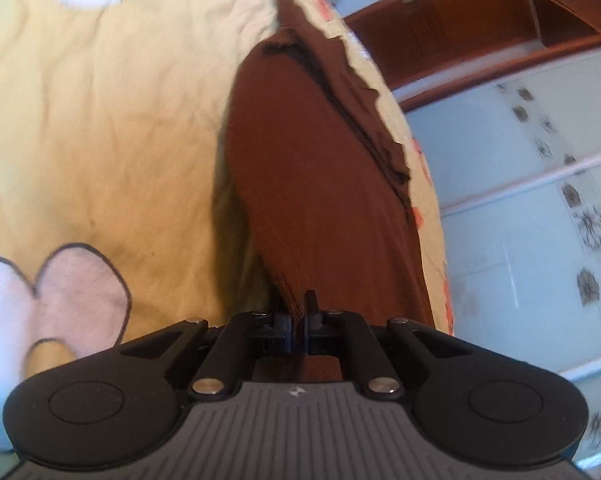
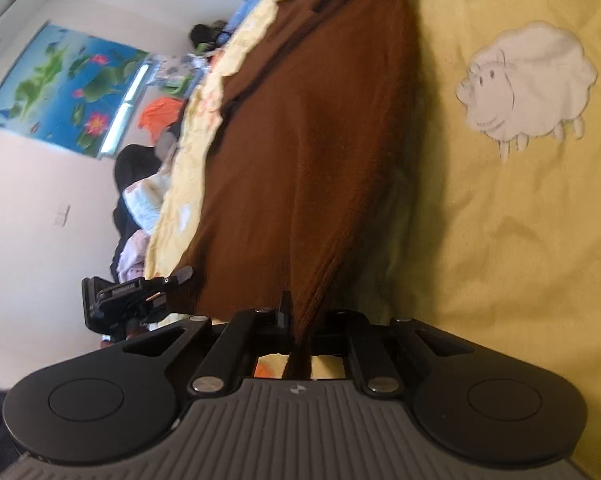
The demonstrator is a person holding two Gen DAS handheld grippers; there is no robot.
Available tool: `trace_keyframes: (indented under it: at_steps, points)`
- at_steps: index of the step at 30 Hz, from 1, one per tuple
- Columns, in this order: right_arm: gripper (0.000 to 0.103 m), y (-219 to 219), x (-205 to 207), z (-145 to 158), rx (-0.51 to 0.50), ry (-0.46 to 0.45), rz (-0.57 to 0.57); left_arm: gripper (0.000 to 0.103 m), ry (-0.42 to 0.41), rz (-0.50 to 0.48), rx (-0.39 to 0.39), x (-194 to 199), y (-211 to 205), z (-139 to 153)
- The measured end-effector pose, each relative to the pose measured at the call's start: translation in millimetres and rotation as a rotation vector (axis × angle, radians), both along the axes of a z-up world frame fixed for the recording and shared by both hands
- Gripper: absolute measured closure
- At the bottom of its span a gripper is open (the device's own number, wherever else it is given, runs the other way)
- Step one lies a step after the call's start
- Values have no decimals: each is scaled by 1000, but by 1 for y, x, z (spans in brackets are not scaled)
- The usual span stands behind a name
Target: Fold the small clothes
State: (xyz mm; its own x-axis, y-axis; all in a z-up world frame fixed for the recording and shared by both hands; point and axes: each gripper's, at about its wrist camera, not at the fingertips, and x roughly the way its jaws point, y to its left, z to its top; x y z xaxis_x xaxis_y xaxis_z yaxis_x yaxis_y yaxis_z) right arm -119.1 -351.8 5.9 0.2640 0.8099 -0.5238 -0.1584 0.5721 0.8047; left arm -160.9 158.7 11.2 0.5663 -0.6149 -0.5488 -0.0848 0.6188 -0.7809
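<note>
Both my sets of fingers are pinched tight on the brown garment (image 1: 312, 184) rn, one corner of the near hem each. Left fingers (image 1: 298, 320) are basically fully closed w/ a bunched bit of brown fabric squeezed btwn them. Right fingers (image 2: 296, 316) same deal, clamped on a ribbed fold of the hem, cloth running down thru the gap.

From my grips the garment stretches away over the yellow bedsheet (image 1: 100, 140), lifted a bit at my end w/ a shadow under it, far end lying flat on the bed. Darker folded seams show along its edge nearest the bed's side.

Relative to the garment: a white sheep print (image 2: 528, 84) sits on the sheet just off its right side, and a pink heart print (image 1: 80, 292) off its left side near my left grip. A black clamp thing (image 2: 132, 300) sits by the garment's near left corner in the right cam view. Further past it, bed edge, then a wooden cabinet (image 1: 460, 28) and a lotus poster (image 2: 68, 88) on the wall. Blurry tho.
</note>
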Motion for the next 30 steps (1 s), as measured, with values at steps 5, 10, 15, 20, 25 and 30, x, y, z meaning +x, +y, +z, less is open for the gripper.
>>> trace_keyframes:
  at_steps: [5,10,15,20,25,30]
  points:
    - [94,-21,-12,-13,-54,30,-28,99,45,-24,80,-8,9,-16]
    - [61,-26,-6,-7,-47,27,-58,96,16,28,145,-8,27,8]
    - [41,-41,26,44,-140,-203,-313,40,-216,115,372,29,7,59]
    - [37,43,92,51,-361,-395,-294,23,-356,88,676,117,-77,44]
    - [15,114,121,13,-699,-557,-242,23,-309,61,838,154,-94,7]
    - [8,83,108,7,-722,-597,-243,22,-385,-56,876,140,-78,3]
